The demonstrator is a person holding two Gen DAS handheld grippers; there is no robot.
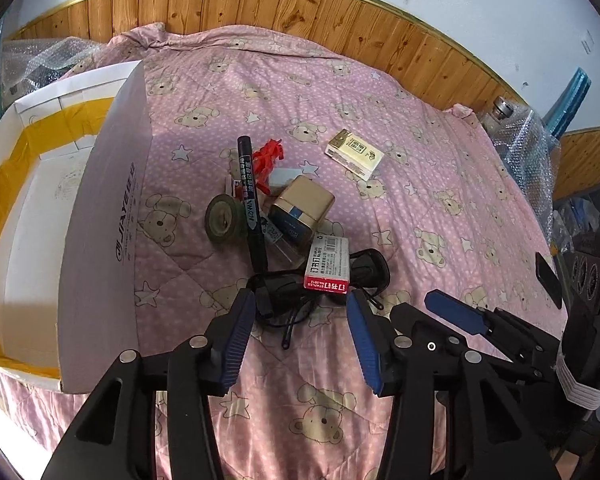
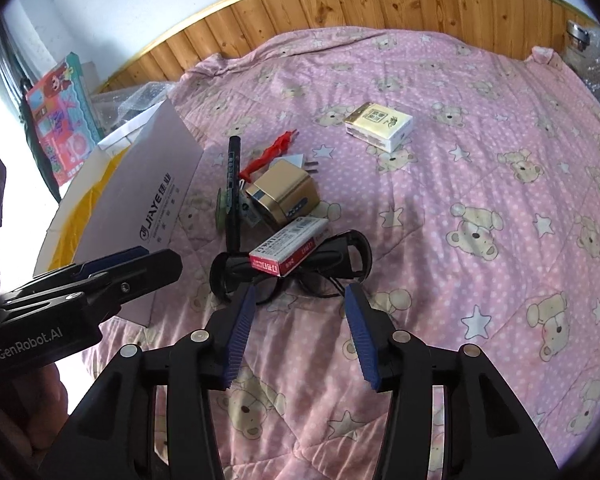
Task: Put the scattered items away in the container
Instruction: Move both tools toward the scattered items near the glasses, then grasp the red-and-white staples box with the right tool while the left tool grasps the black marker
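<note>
Two grippers hang over the near edge of the bed (image 1: 440, 152), side by side, both with jaws spread and nothing between them. The left gripper (image 1: 300, 312) points at the pile in the middle of the quilt; the right gripper (image 2: 300, 304) points at the same spot from just beside it.

Nearest the jaws lie the black glasses (image 2: 340, 256), arms and cord trailing toward the near edge, with a red staple box (image 2: 288, 248) resting across their frame. Behind these sit a gold tin (image 2: 288, 196), a black marker (image 1: 252, 208) leaning over a tape roll (image 1: 222, 220), and a red plastic bit (image 1: 270, 156). A cream box (image 2: 380, 122) lies alone, well apart toward the headboard. The container (image 1: 100, 216), a white carton lined in yellow tape, stands at the left edge of the bed, its tall flap up between the pile and its opening.

My reading is that nothing is tidied yet and the first pick is about to be made. The staple box looks the sensible start: it sits on top, and lifting the glasses first would tip it off. I would close across its narrow sides, lift straight up so the cord is not dragged, then carry it over the flap before letting go. The left gripper is nearer the container, so it seems better placed.
</note>
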